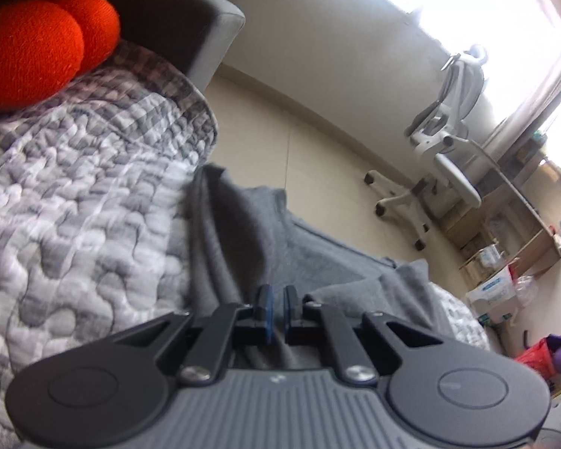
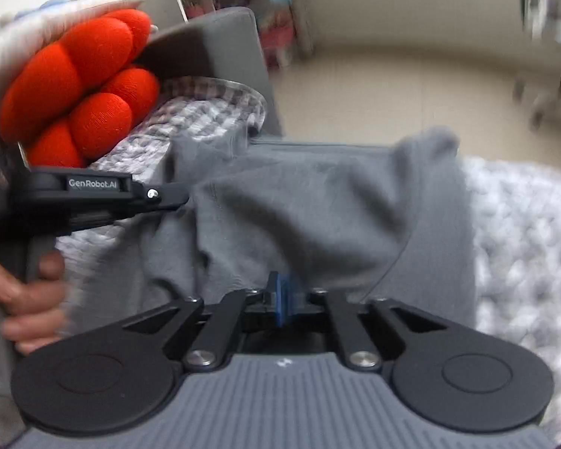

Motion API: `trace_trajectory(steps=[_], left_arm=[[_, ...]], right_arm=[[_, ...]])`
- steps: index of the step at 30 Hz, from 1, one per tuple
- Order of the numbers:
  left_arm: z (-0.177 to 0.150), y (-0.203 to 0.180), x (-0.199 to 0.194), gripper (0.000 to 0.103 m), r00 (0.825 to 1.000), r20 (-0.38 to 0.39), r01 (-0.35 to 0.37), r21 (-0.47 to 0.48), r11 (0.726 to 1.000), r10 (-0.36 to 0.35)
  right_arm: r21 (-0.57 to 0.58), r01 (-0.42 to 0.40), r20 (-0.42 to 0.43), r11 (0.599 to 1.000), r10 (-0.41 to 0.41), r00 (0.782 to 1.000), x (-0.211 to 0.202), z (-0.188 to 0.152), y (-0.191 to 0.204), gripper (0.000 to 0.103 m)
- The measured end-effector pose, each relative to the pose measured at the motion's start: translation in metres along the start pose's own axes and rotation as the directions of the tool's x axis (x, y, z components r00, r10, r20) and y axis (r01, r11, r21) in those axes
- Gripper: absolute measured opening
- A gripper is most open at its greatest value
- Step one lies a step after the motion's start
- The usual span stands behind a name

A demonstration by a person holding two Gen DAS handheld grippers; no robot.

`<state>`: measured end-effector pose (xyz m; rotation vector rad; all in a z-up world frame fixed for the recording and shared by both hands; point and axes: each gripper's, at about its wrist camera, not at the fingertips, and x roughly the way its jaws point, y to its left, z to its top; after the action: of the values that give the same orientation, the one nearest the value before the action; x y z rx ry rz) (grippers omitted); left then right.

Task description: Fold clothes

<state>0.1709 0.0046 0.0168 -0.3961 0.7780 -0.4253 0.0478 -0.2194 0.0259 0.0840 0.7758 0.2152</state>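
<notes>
Both black two-finger tools, left tool [image 1: 276,308] and right tool [image 2: 283,299], pinch the soft grey knit garment [image 2: 318,202]; on the quilted grey-white bed cover [image 1: 74,205], edges should probably meet squarely.

grey garment [image 2: 318,202] – orange-red cushion [image 2: 82,86]

Black gripper [image 2: 280,299], blue-padded jaws

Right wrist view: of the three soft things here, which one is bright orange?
The bulgy cushion at the upper left. The garment in the middle is plain grey, and the quilted cover beneath it is pale and patterned.
</notes>
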Motion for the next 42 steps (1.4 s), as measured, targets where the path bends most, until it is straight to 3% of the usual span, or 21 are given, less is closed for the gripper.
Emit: trace_trajectory(steps=[6,12,16,18,19,20,21,22,23,24,28,33,39,42], left_arm=[[0.01,0.012,-0.011,0.007,0.998,0.064,0.0,-0.034,0.999,0.002],[0.021,0.021,-0.009,0.007,0.992,0.127,0.033,-0.062,0.998,-0.025],[0.027,0.024,0.004,0.007,0.985,0.165,0.068,-0.078,0.995,-0.054],[0.026,0.029,0.013,0.007,0.987,0.156,0.063,-0.101,0.993,-0.047],[0.025,0.03,0.018,0.007,0.988,0.149,0.049,-0.102,0.994,-0.034],[0.025,0.03,0.021,0.007,0.99,0.142,0.034,-0.096,0.995,-0.02],[0.024,0.03,0.024,0.007,0.991,0.135,0.018,-0.087,0.996,-0.006],[0.025,0.028,0.024,0.007,0.991,0.134,0.004,-0.076,0.997,0.007],[0.025,0.025,0.024,0.007,0.991,0.136,-0.01,-0.063,0.998,0.019],[0.027,0.023,0.024,0.007,0.989,0.143,-0.02,-0.051,0.999,0.027],[0.027,0.027,0.025,0.007,0.987,0.149,-0.046,-0.061,0.997,0.055],[0.025,0.026,0.028,0.003,0.981,0.149,-0.119,-0.056,0.991,0.126],[0.026,0.034,0.028,0.003,0.977,0.169,-0.114,-0.102,0.988,0.13],[0.025,0.033,0.027,0.003,0.976,0.172,-0.116,-0.099,0.988,0.132]], right_arm=[[-0.139,-0.049,0.115,0.989,0.065,0.991,0.002,0.055,0.029,0.014],[-0.27,-0.021,0.037,0.963,0.032,0.999,0.061,0.095,0.036,0.025],[-0.355,-0.094,-0.009,0.93,0.097,0.995,0.078,0.094,0.044,0.026],[-0.376,-0.12,-0.009,0.919,0.126,0.992,0.083,0.092,0.047,0.04],[-0.38,-0.119,-0.017,0.917,0.121,0.992,0.088,0.092,0.049,0.041],[-0.383,-0.096,-0.034,0.919,0.09,0.995,0.092,0.09,0.05,0.039],[-0.38,-0.077,-0.045,0.922,0.064,0.997,0.094,0.087,0.051,0.027],[-0.374,-0.067,-0.051,0.925,0.052,0.997,0.094,0.085,0.052,0.023],[-0.368,-0.058,-0.057,0.928,0.04,0.998,0.094,0.083,0.052,0.007],[-0.364,-0.042,-0.052,0.93,0.024,0.998,0.092,0.08,0.053,0.005],[-0.33,0.038,0.012,0.943,-0.036,0.999,0.079,0.074,0.056,0.005],[-0.227,0.029,0.022,0.973,-0.024,0.999,0.09,0.075,0.045,0.01],[-0.293,0.064,0.072,0.954,-0.045,0.996,0.08,0.066,0.046,0.01],[-0.301,-0.047,0.087,0.952,0.077,0.993,0.071,0.069,0.045,0.012]])
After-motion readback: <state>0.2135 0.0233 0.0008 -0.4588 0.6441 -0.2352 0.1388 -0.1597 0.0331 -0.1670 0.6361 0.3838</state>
